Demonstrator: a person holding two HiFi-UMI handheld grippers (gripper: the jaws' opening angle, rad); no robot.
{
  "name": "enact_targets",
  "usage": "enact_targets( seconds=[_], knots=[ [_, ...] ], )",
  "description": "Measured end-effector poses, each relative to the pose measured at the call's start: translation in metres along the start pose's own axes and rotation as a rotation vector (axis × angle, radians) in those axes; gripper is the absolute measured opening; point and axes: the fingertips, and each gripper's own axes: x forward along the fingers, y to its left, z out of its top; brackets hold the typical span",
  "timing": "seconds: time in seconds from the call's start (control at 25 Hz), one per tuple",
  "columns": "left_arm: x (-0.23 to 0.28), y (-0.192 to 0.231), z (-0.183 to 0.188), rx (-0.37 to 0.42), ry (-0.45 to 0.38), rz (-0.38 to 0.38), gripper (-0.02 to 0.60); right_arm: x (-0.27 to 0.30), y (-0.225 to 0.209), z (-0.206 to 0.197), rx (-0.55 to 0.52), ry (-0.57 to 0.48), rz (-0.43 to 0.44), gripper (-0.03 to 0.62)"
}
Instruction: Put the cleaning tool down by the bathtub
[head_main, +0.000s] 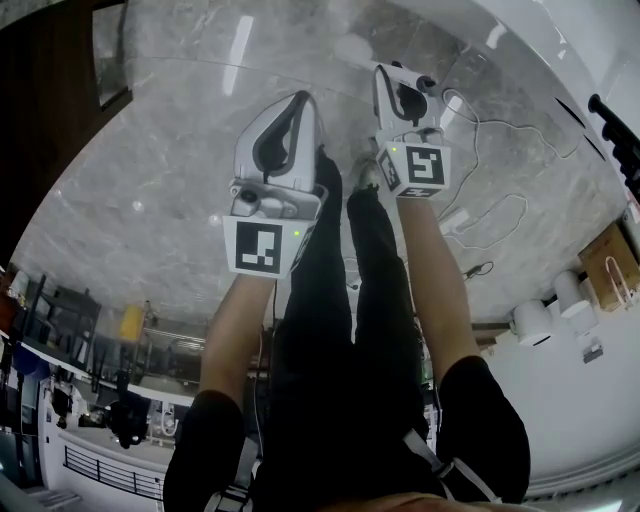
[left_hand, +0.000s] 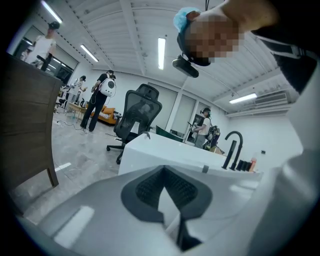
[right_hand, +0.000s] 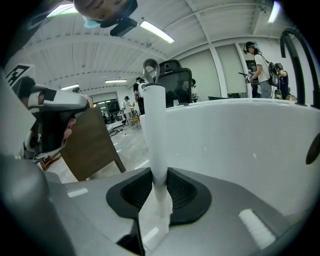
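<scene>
The cleaning tool's white handle (right_hand: 154, 130) stands upright between the jaws of my right gripper (right_hand: 159, 172), which is shut on it; its grey top end shows above. The white bathtub (right_hand: 240, 135) rises close behind the handle, and its black faucet (right_hand: 295, 45) is at the right edge. My left gripper (left_hand: 164, 169) has its pads touching at the tips with nothing between them. It points at the bathtub (left_hand: 165, 150) from farther back. In the head view the left gripper (head_main: 298, 102) and right gripper (head_main: 402, 72) are held out side by side over the marble floor.
A dark wooden panel (right_hand: 90, 145) stands on the floor to the left. A black office chair (left_hand: 137, 117) is behind the tub. Cables (head_main: 490, 215) and a cardboard box (head_main: 610, 265) lie on the floor at the right. Several people stand in the background.
</scene>
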Motion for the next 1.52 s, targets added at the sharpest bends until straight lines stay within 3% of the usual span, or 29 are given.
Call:
enact_targets(
  seconds=[0.84,1.52],
  knots=[
    [0.005,0.029,-0.041,-0.012,0.052,-0.012,0.008,0.051,0.0,-0.073,0.004,0.069,-0.017,0.094],
    [0.015,0.04,-0.04,-0.023,0.037,0.001,0.008,0.081,-0.003,-0.103,-0.021,0.141,0.003,0.094]
  ],
)
